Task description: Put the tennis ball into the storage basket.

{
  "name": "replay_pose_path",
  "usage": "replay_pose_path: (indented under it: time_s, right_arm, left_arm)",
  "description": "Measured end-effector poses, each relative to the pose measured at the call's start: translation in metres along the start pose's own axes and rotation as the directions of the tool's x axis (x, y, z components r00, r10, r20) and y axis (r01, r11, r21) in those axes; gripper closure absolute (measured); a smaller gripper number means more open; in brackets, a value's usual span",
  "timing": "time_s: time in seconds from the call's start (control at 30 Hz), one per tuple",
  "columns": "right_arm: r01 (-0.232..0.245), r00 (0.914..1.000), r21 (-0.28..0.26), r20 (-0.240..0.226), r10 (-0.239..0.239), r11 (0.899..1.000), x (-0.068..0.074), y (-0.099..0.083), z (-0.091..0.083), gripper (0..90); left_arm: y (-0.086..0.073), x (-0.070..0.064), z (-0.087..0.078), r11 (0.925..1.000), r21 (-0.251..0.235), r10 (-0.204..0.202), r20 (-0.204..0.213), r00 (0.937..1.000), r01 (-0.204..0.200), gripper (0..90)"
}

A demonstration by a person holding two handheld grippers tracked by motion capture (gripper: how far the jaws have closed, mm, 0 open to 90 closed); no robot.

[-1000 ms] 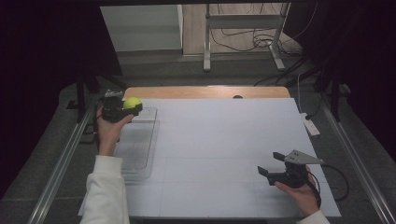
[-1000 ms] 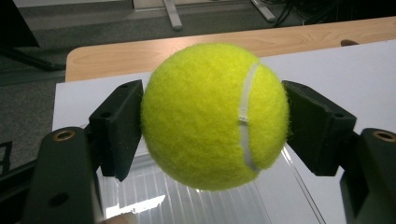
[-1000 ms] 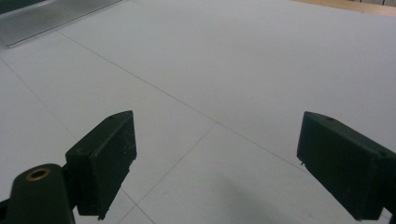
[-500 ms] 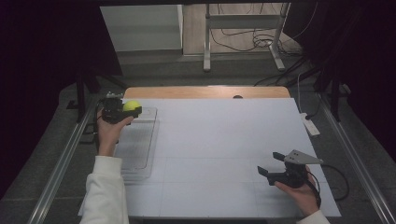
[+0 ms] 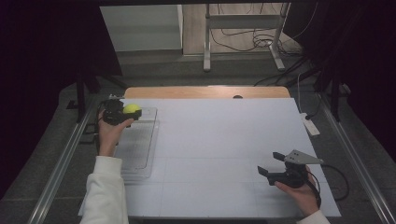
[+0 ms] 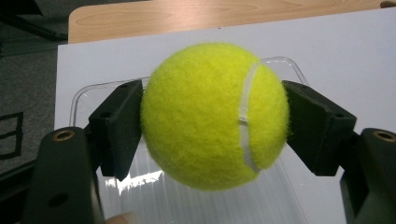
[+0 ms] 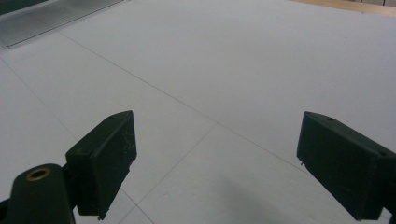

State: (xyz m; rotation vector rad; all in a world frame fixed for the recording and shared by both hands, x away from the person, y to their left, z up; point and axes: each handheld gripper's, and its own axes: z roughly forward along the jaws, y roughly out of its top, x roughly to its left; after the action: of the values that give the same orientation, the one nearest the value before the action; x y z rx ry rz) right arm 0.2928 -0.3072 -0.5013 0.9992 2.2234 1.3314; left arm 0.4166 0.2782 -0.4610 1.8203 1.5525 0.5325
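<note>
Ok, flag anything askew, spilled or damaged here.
Nothing stands out. The tennis ball sits squarely in the left hand-held gripper above the clear tray; the right hand-held gripper is open over the white table.

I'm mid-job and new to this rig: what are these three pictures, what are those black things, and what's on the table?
A person holds a two-jaw claw in each hand. One picture looks down from above the table; the other two come from cameras riding on each claw. The left claw is shut on a yellow tennis ball, held over a clear plastic tray at the table's left edge. The right claw is open, holding nothing, over the white table.
</note>
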Motion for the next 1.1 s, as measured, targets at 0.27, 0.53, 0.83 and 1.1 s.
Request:
replay_pose_path:
  time_s: [0.27,0.53,0.83,1.1]
  right_arm:
    - [0.001,1.0,0.0,0.0,-0.001,1.0,0.0,0.0,0.0,12.4]
    - [0.001,1.0,0.001,-0.001,-0.001,1.0,0.0,0.0,0.0,12.4]
    - [0.002,1.0,0.0,-0.001,-0.002,1.0,0.0,0.0,0.0,12.4]
    - [0.003,1.0,0.001,0.0,-0.003,1.0,0.0,0.0,0.0,12.4]
  left_arm:
    - [-0.002,0.001,0.002,0.9999,0.013,0.004,-0.008,1.0,-0.004,26.7]
    - [-0.004,0.003,0.005,0.9995,0.031,0.004,-0.016,0.9999,-0.003,26.7]
    - [-0.007,0.005,0.009,0.9985,0.055,0.002,-0.015,0.9999,-0.001,26.6]
    - [-0.008,0.005,0.012,0.9975,0.071,-0.006,-0.013,0.9999,0.006,26.6]
